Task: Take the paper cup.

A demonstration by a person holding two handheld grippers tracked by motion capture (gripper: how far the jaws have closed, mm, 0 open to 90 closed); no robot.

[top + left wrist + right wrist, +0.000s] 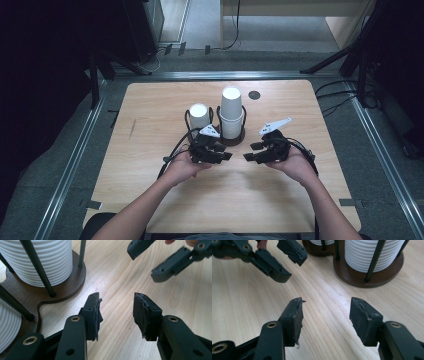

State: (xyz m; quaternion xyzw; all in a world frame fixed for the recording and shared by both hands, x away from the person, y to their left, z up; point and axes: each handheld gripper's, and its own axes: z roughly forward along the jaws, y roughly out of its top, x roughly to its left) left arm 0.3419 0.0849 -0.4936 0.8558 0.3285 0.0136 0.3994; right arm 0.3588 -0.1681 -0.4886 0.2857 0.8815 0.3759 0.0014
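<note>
- High view: left gripper [226,156] and right gripper [248,156] hover facing each other, just in front of the paper-cup stacks [232,115] in their wooden holder [239,140].
- Both grippers' jaws stand apart, holding nothing.
- Judged step: approach; next, reach for a cup.

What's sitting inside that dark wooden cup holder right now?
The cup holder holds two stacks of white ribbed paper cups upside down: a tall stack and a short stack, each ringed by thin dark rods. How many cups are nested in each is hidden.
</note>
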